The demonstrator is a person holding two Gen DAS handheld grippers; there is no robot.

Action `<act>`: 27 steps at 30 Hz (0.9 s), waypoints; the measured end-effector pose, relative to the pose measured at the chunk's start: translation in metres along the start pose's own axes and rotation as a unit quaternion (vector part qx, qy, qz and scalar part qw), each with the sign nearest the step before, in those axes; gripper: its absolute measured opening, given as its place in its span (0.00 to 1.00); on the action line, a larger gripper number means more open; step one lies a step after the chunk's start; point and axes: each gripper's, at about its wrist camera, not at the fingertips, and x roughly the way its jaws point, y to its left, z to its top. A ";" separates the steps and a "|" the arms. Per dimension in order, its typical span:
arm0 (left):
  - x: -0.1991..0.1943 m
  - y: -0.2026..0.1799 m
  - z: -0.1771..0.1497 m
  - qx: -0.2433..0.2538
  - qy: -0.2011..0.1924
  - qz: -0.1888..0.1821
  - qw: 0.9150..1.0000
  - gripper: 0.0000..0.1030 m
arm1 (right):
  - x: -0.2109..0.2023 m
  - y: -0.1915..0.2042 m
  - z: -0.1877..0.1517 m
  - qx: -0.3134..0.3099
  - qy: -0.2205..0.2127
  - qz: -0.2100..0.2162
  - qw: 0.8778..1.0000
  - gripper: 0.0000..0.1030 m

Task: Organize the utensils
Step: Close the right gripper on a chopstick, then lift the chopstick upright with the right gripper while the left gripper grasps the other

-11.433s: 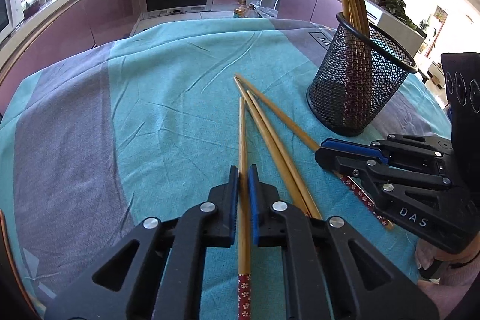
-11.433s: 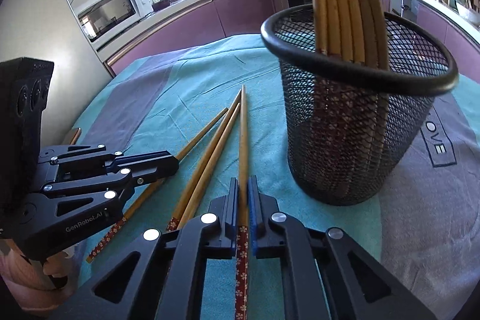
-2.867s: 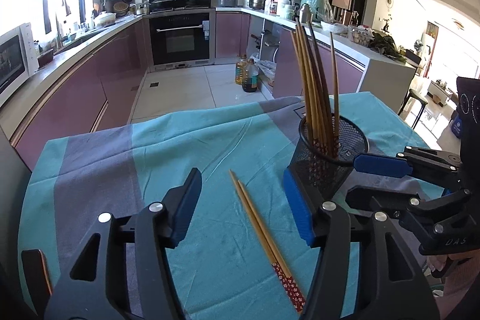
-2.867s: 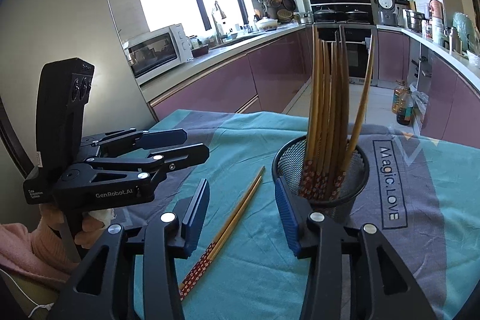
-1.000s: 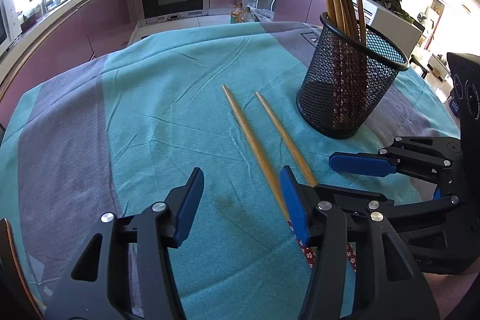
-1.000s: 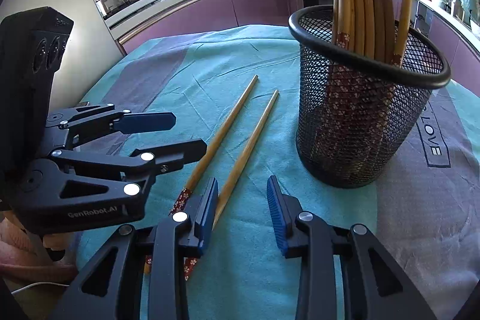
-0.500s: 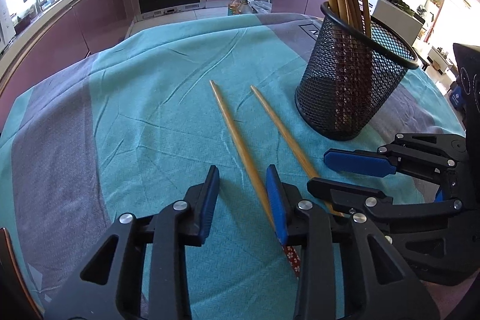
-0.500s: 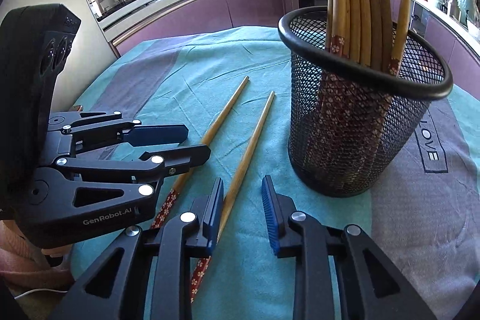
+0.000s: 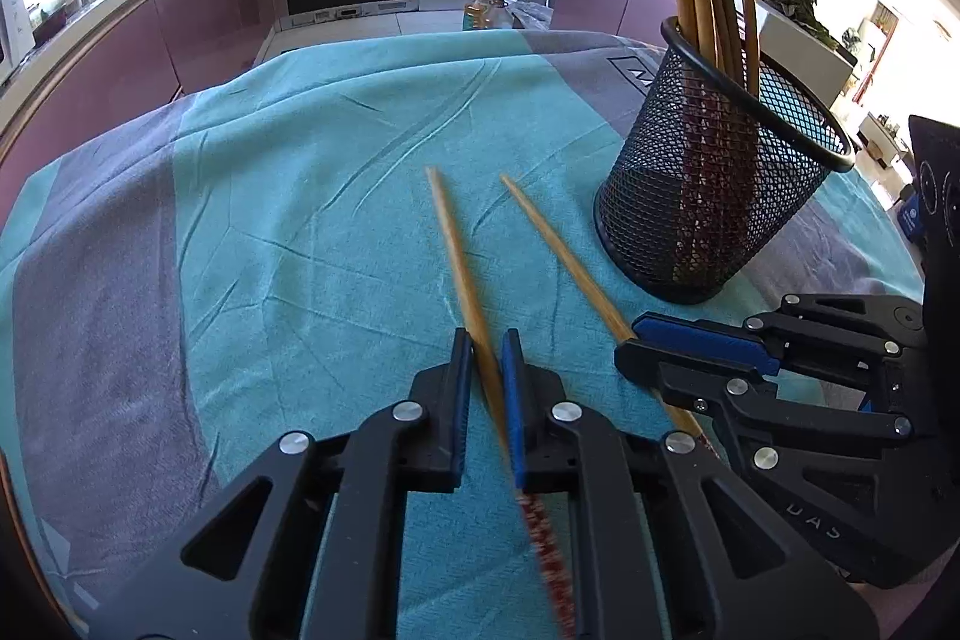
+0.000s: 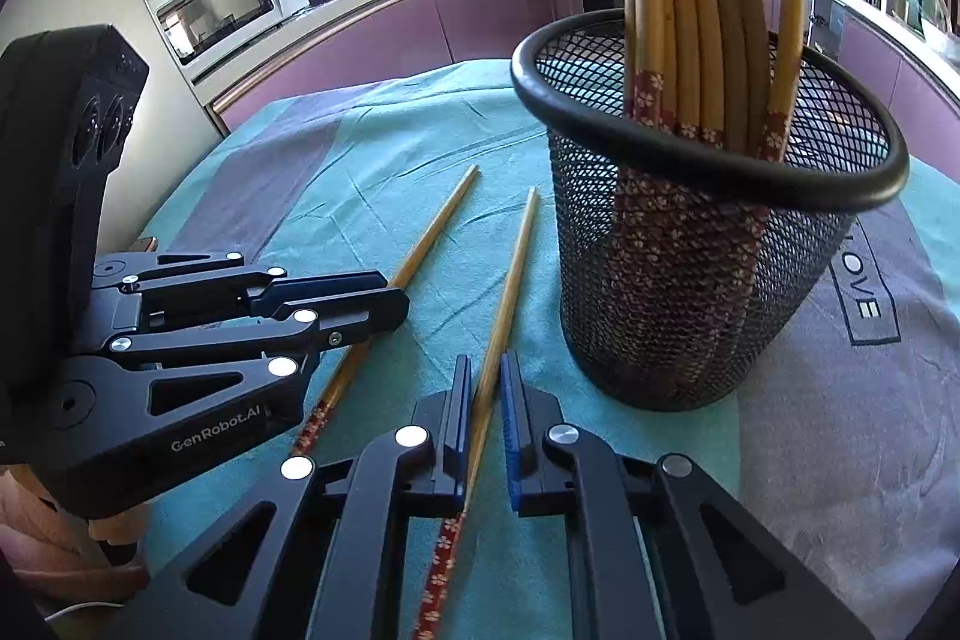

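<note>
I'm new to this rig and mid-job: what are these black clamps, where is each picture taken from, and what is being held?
The black clamps are two-finger grippers that a person holds, one in each hand. Each picture comes from a fisheye camera on one gripper, looking along its fingers. On the teal cloth stands a mesh holder full of chopsticks. The left gripper has just closed on the left chopstick; the right gripper has just closed on the right chopstick. Both chopsticks lie flat on the cloth.
</note>
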 end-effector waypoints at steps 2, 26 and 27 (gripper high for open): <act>-0.001 0.001 -0.001 -0.006 0.000 0.000 1.000 0.08 | -0.001 -0.002 0.000 0.005 -0.001 0.003 1.000 0.06; -0.072 0.000 0.003 -0.015 -0.064 -0.063 0.996 0.07 | -0.064 0.006 0.003 -0.006 -0.079 0.061 0.995 0.05; -0.077 0.000 0.002 -0.013 -0.069 -0.066 0.995 0.07 | -0.066 0.006 0.004 -0.007 -0.082 0.061 0.995 0.05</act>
